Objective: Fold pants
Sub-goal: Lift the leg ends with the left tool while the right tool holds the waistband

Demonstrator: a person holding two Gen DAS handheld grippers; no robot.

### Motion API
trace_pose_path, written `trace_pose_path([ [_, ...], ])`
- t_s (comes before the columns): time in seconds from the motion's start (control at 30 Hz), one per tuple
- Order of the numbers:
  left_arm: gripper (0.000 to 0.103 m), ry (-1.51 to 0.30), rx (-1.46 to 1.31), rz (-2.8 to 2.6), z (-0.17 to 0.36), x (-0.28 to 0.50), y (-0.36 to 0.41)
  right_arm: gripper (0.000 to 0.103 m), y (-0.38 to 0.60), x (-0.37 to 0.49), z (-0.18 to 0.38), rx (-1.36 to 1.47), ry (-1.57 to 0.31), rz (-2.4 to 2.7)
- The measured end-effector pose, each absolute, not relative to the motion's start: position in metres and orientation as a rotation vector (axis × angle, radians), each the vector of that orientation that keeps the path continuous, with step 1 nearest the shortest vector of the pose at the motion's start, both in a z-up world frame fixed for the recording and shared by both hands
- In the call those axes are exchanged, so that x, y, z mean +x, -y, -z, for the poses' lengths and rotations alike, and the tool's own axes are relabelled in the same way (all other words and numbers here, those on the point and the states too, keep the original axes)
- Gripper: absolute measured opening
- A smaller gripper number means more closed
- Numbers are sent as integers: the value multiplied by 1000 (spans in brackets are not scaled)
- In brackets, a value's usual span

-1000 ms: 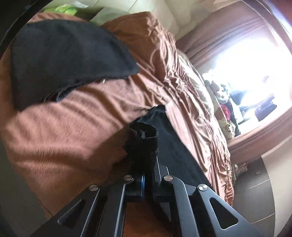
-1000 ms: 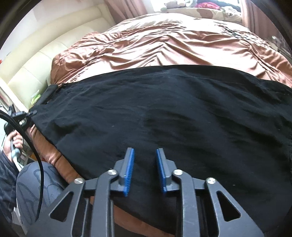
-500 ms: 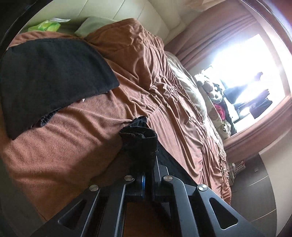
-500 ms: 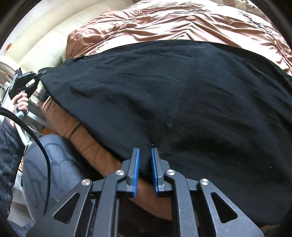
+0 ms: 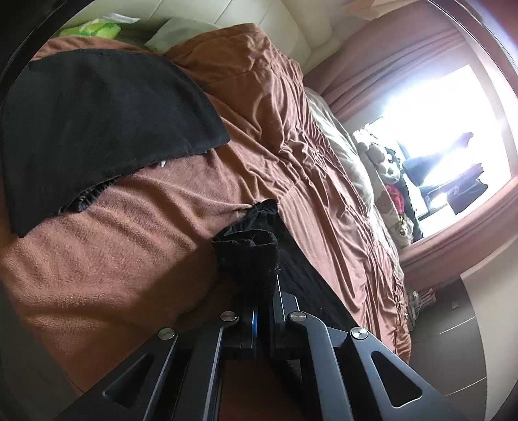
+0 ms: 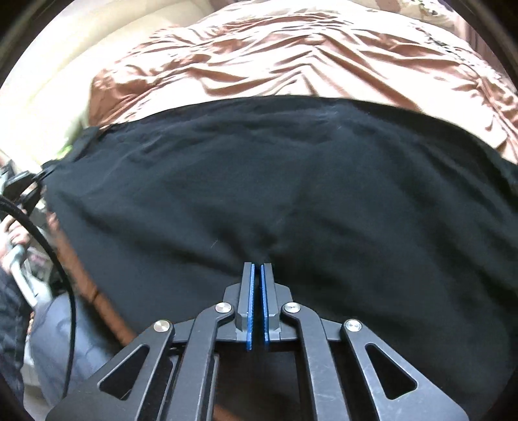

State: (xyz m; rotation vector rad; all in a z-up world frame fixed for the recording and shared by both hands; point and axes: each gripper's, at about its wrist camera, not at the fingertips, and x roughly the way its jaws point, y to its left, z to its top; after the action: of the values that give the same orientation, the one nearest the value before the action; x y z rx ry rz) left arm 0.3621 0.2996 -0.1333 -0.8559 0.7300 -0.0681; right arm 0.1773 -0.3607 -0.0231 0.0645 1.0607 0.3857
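Observation:
Black pants (image 6: pixel 291 181) lie spread wide across a brown bedspread (image 6: pixel 291 55) in the right wrist view. My right gripper (image 6: pixel 258 268) is shut on the near edge of the pants, and the cloth puckers at its tips. My left gripper (image 5: pixel 263 291) is shut on a bunched hem of the pants (image 5: pixel 249 249), which hides its fingertips. From there a strip of the black cloth trails back to the right. In the right wrist view my left gripper (image 6: pixel 35 181) shows at the far left, holding the pants' end.
A second folded black garment (image 5: pixel 97 129) lies on the brown blanket (image 5: pixel 113 259) at upper left. A cream headboard (image 5: pixel 259 13), a green packet (image 5: pixel 94 27), a bright window (image 5: pixel 446 129) and stuffed toys (image 5: pixel 388 181) are beyond. My knee (image 6: pixel 64 340) is at lower left.
My right gripper closed from open onto the near edge of the pants. My left gripper kept its hold on the hem and shifted slightly over the blanket.

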Motion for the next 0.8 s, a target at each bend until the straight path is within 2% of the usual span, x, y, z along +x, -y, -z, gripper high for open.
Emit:
trace_pose_path([
  [0.53,4,-770,-897,60,155,361,-307,1,339,274,33,61,-1037,-274],
  [0.8,4,-772,-835,69,138,371,-300,1,336,296,39,80,-1023,-280],
])
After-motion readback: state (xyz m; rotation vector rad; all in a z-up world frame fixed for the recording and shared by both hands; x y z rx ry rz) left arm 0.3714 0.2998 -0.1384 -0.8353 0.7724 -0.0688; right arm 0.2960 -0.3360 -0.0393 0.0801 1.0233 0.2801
